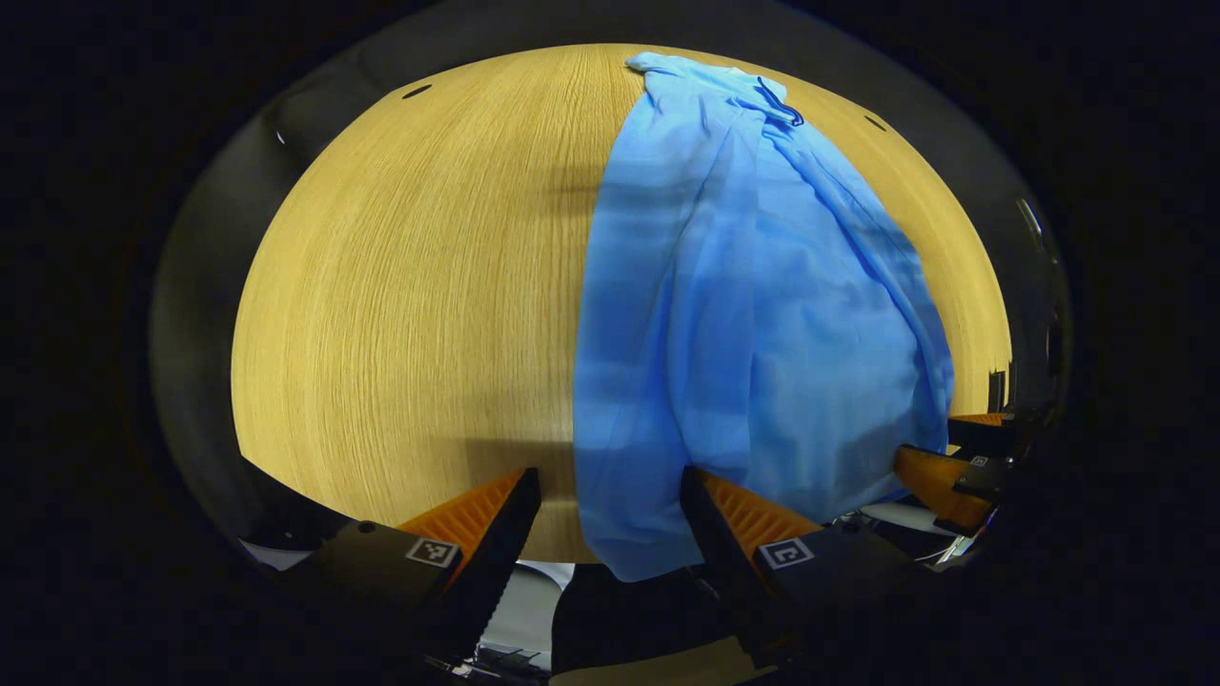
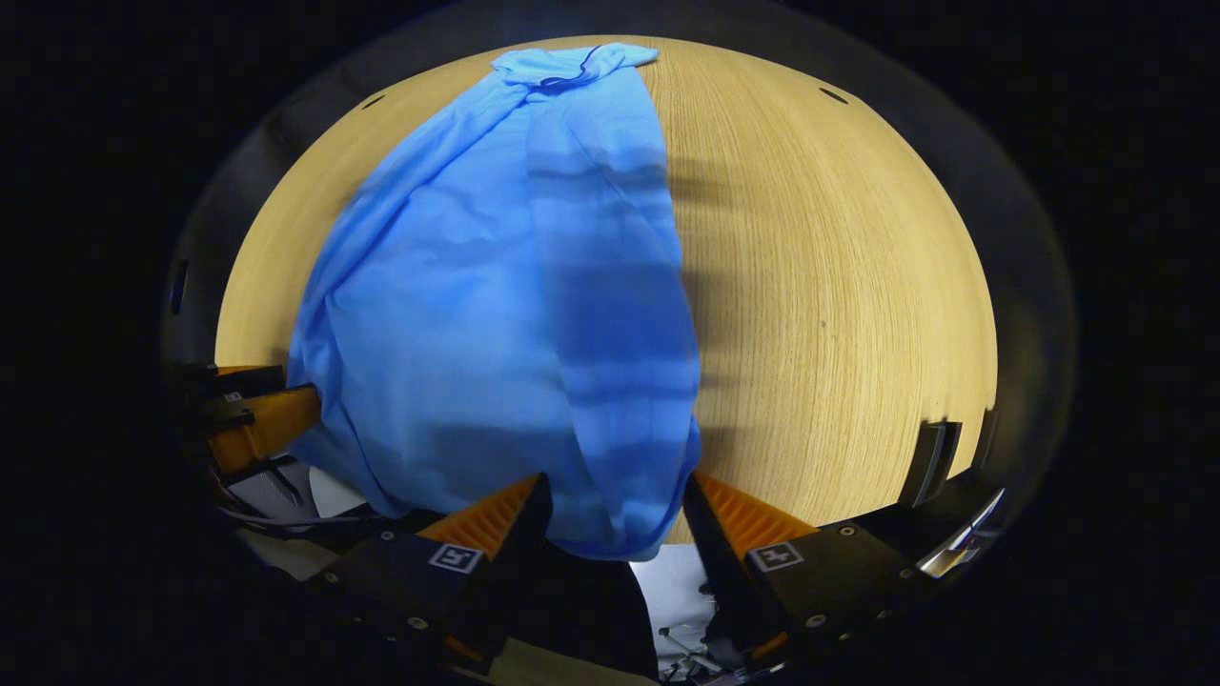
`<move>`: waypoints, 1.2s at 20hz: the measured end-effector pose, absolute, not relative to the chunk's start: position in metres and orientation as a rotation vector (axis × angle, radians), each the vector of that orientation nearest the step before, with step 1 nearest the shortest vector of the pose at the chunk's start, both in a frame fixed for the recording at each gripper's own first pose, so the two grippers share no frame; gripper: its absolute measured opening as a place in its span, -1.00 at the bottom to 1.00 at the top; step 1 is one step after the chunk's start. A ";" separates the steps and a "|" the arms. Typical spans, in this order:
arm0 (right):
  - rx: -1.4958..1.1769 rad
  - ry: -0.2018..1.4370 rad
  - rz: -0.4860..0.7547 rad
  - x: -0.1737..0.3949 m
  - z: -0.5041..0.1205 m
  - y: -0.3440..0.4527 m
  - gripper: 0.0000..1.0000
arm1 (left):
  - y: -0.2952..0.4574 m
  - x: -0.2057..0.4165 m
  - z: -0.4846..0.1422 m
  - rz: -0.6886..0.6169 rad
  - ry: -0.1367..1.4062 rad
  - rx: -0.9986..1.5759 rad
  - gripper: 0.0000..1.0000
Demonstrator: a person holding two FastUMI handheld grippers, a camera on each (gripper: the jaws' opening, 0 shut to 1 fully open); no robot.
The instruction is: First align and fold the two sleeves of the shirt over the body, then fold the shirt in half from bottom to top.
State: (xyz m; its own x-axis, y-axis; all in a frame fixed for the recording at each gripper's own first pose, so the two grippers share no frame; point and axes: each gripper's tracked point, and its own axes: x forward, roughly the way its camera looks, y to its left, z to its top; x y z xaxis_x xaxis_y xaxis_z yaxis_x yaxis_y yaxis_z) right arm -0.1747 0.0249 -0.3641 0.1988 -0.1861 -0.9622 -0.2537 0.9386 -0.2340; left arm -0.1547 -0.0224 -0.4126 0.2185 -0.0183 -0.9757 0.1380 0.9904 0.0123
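The blue shirt lies lengthwise on the counter, collar far, hem overhanging the near edge. Both left tongs and right tongs gape open, each straddling 1 hem corner, gripping nothing.

Blue shirt on wooden table

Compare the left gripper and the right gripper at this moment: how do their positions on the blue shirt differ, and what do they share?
The left gripper straddles the shirt's left bottom corner; the right gripper straddles the right one. In the left gripper view the bare table lies to the left of the cloth; in the right gripper view it lies to the right. Both are open, with the hem hanging over the near table edge between their fingers.
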 end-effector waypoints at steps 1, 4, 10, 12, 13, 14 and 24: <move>-0.371 1.380 0.040 -0.174 -0.364 0.024 0.57 | -0.022 -0.153 -0.413 -0.106 1.341 0.098 0.92; -0.342 1.361 0.017 -0.171 -0.363 0.021 -0.43 | -0.023 -0.151 -0.412 -0.097 1.332 0.040 -0.11; -0.337 1.340 0.035 -0.159 -0.356 0.027 -0.99 | -0.033 -0.134 -0.400 -0.148 1.285 -0.015 -0.92; -0.327 1.296 0.058 -0.139 -0.342 0.036 -0.99 | -0.036 -0.117 -0.384 -0.160 1.246 -0.008 -0.92; -0.331 1.262 0.068 -0.124 -0.333 0.041 -0.98 | -0.037 -0.104 -0.375 -0.165 1.220 -0.005 -0.92; -0.338 1.223 0.079 -0.109 -0.323 0.044 -0.99 | -0.038 -0.091 -0.365 -0.169 1.192 -0.002 -0.95; -0.310 0.994 0.115 0.034 -0.253 0.082 -0.99 | -0.066 0.092 -0.283 -0.203 0.967 0.010 -0.92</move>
